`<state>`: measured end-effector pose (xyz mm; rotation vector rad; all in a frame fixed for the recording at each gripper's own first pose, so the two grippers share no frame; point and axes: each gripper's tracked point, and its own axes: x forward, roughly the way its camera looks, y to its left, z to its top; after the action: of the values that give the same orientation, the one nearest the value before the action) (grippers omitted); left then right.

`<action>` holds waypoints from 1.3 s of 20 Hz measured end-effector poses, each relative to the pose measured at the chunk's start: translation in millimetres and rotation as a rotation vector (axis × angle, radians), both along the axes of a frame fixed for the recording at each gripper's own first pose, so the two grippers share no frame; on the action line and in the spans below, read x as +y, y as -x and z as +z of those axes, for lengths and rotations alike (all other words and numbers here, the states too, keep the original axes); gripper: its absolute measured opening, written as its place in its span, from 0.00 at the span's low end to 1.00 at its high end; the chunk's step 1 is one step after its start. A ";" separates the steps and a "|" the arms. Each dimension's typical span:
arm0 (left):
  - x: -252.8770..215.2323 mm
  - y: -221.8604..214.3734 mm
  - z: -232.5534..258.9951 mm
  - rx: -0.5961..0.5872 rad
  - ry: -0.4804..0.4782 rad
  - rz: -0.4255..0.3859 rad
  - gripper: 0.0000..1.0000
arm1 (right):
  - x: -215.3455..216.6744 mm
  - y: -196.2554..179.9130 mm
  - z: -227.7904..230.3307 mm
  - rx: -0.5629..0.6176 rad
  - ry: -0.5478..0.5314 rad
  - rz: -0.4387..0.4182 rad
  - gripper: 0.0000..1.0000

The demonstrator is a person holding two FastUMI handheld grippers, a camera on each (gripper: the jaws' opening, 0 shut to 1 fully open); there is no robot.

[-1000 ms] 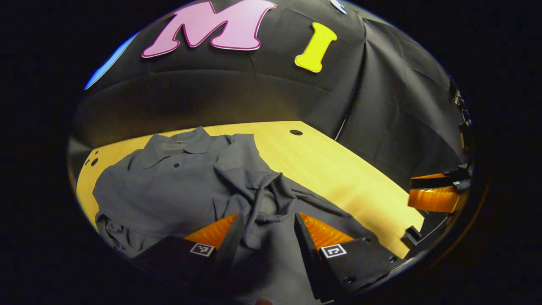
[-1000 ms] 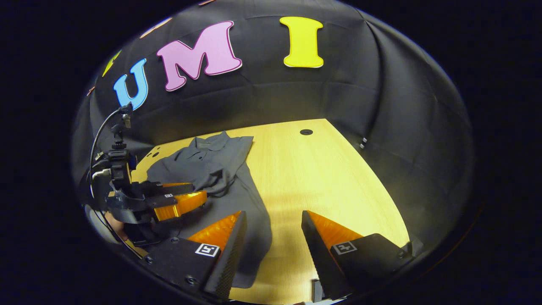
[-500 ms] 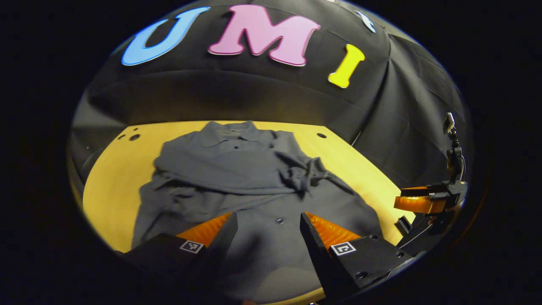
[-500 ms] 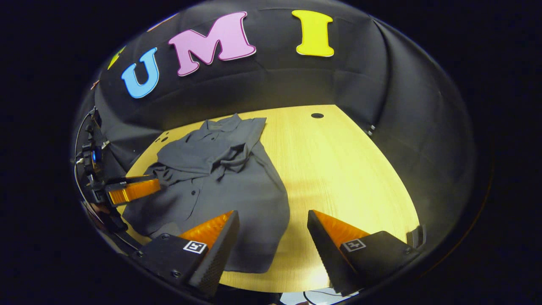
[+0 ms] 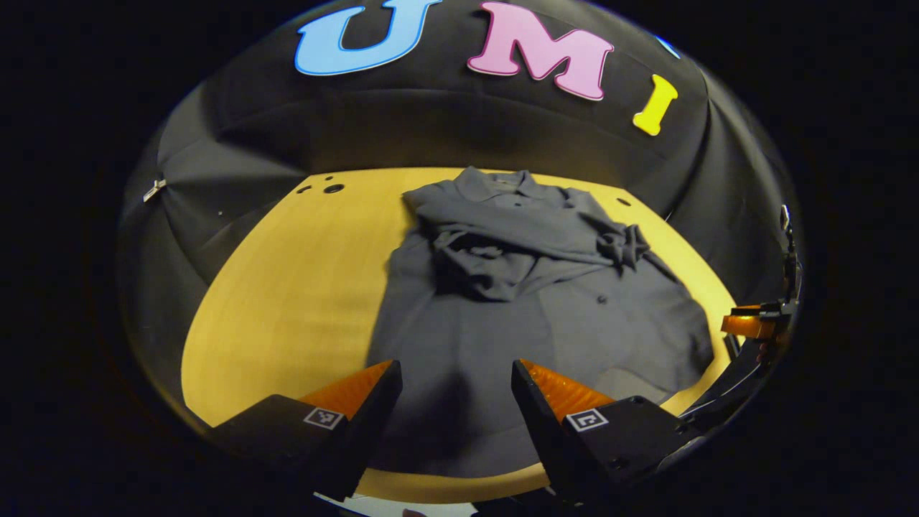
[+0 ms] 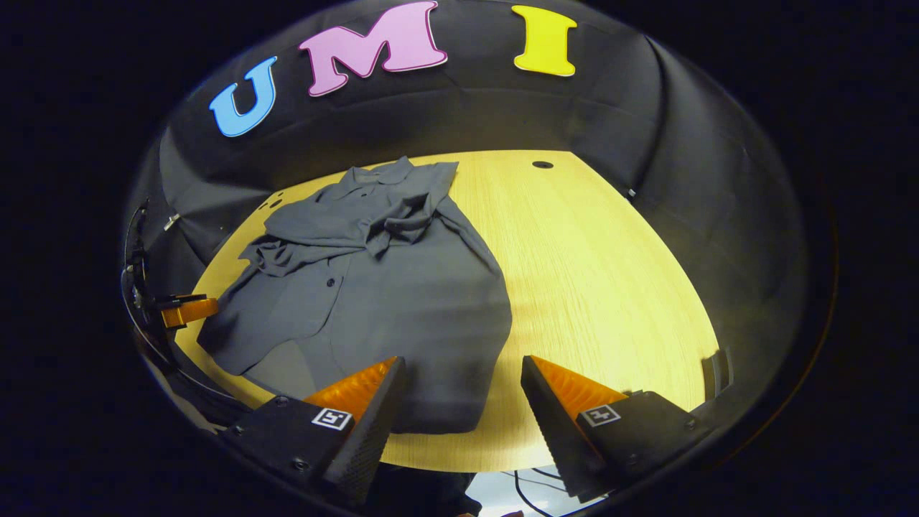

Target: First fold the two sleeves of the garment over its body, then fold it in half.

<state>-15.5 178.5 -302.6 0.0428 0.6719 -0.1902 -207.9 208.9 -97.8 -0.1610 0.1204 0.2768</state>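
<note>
A dark grey button shirt (image 5: pixel 502 323) lies flat on the yellow wooden table (image 5: pixel 287 287), collar at the far end, hem near the front edge. Both sleeves (image 5: pixel 517 240) lie bunched across its chest. My left gripper (image 5: pixel 454 368) hovers open over the hem with nothing between its fingers. In the right gripper view the shirt (image 6: pixel 402 301) spreads left of centre with the crumpled sleeves (image 6: pixel 359 230) on its upper part. My right gripper (image 6: pixel 463 361) hangs open above the hem's right corner, holding nothing. The other gripper shows at each view's edge: the right gripper (image 5: pixel 750 323) and the left gripper (image 6: pixel 183 310).
The table (image 6: pixel 596 273) has bare wood to the right of the shirt and a strip to its left. Small round holes (image 5: pixel 332 189) sit at the far corners, one hole (image 6: pixel 542 164) at the back right. Black cloth walls close in the booth.
The left gripper has drawn back from the bunched sleeve, which now rests on the chest. Both grippers have pulled back towards the table's front edge, so the whole shirt shows.
</note>
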 end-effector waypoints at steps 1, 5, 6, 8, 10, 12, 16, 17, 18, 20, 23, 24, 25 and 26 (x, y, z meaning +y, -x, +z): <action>8.8 4.0 -5.2 0.017 -0.008 0.010 0.96 | 1.3 -1.0 -3.3 0.007 -0.008 -0.004 0.99; 32.3 13.8 -22.8 0.054 -0.036 0.049 0.96 | 1.1 -6.6 -13.7 0.027 -0.025 -0.029 0.99; 35.3 17.1 -29.4 0.069 -0.039 0.053 0.96 | 0.9 -7.7 -16.0 0.031 -0.028 -0.032 0.99; 41.6 21.5 -39.7 0.093 -0.056 0.065 0.96 | 1.4 -11.5 -22.0 0.043 -0.024 -0.033 0.99; 46.4 22.2 -50.3 0.117 -0.067 0.076 0.96 | 3.5 -16.2 -27.1 0.052 -0.014 -0.031 0.99; 46.0 22.6 -55.7 0.135 -0.065 0.080 0.96 | 8.8 -21.5 -31.8 0.064 -0.006 -0.020 0.99; 43.0 19.7 -56.4 0.135 -0.064 0.066 0.94 | 11.4 -30.3 -40.2 0.071 0.066 -0.024 0.99; 41.4 16.7 -55.8 0.120 -0.064 0.061 0.99 | 15.6 -34.1 -41.3 0.090 0.105 -0.041 1.00; 41.5 16.8 -56.8 0.117 -0.068 0.057 0.99 | 19.6 -40.4 -43.6 0.060 0.120 -0.033 0.99; 25.6 18.2 -56.9 0.107 -0.066 -0.016 0.80 | 23.4 -38.1 -45.8 0.068 0.109 -0.035 0.99; 2.2 20.2 -56.5 0.102 -0.097 -0.129 0.22 | 51.2 -36.3 -49.7 0.079 0.155 0.049 0.55; 8.7 17.2 -58.8 0.116 -0.082 -0.098 0.17 | 53.8 -37.2 -49.6 0.079 0.182 0.056 0.32; 8.8 18.4 -58.0 0.137 -0.053 -0.079 0.07 | 54.5 -33.6 -48.3 0.090 0.197 0.068 0.08; 7.5 20.9 -58.0 0.168 -0.028 -0.074 0.06 | 52.5 -34.9 -52.3 0.090 0.199 0.079 0.07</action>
<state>-36.3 186.0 -360.5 0.0795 0.8407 -0.2578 -173.0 261.4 -150.1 -0.3521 0.2311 0.3510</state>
